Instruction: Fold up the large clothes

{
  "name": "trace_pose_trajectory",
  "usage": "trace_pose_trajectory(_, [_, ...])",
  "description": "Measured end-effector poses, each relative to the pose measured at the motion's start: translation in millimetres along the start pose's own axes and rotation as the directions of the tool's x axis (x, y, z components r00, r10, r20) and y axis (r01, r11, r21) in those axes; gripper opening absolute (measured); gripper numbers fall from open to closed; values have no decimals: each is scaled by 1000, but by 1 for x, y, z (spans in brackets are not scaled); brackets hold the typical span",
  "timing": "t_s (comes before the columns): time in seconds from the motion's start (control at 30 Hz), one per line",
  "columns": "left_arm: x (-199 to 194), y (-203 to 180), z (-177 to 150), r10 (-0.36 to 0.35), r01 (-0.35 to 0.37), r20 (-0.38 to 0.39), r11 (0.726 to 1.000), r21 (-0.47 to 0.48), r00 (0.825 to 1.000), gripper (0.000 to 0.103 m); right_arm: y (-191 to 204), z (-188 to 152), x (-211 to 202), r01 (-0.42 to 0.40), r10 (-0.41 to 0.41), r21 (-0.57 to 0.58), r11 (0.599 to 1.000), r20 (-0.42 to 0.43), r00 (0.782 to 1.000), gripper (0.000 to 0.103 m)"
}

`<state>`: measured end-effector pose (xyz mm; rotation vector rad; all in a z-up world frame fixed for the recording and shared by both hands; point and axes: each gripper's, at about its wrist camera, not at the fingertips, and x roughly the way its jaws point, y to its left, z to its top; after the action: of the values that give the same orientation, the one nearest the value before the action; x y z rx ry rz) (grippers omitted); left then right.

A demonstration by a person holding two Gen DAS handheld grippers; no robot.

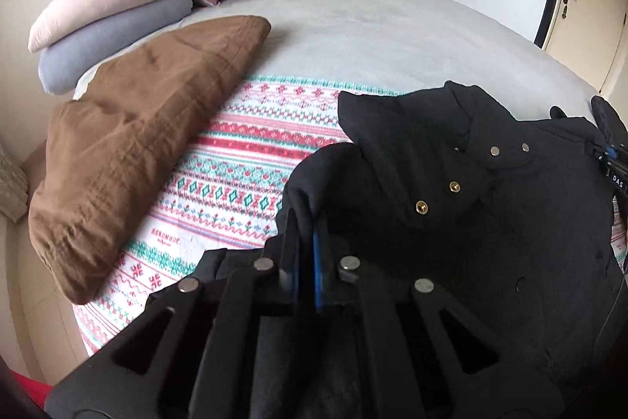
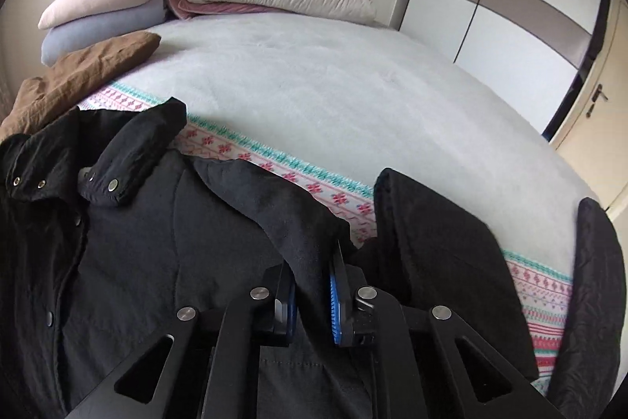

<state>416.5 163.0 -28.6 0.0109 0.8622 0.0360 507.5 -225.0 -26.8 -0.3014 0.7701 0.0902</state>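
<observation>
Black snap-buttoned coat (image 2: pixel 117 262) sprawls across the patterned knitted blanket (image 1: pixel 219 175) at the near edge of the grey bed (image 2: pixel 333 97), its lower part cut off. Beside it lies a folded brown quilted garment (image 1: pixel 137 144). Left tool (image 1: pixel 302 234) and right tool (image 2: pixel 312 285) each pinch coat fabric.
</observation>
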Motion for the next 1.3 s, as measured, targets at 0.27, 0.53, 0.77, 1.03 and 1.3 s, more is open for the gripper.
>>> trace_pose_trajectory(0.27, [-2, -68, 84, -24, 16, 127, 998, 61, 992, 7, -58, 12, -43, 273, -283, 103, 957, 96, 954, 11])
trace_pose_trajectory(0.53, [72, -113, 111, 3, -4, 85, 1000, 19, 996, 15, -78, 19, -9, 350, -355, 134, 927, 10, 935, 16])
trace_pose_trajectory(0.77, [69, -103, 92, -83, 83, 4, 997, 0, 997, 68, -65, 6, -8, 229, -236, 128, 965, 40, 971, 70])
trace_pose_trajectory(1.03, [-16, -71, 62, -164, 162, -31, 985, -51, 986, 82, -79, 0, -75, 99, -104, 198, 975, 15, 994, 76])
trace_pose_trajectory(1.3, [-123, -40, 4, -173, 174, -23, 985, 3, 985, 88, -70, -51, -195, 19, -18, 205, 979, -6, 1000, 85])
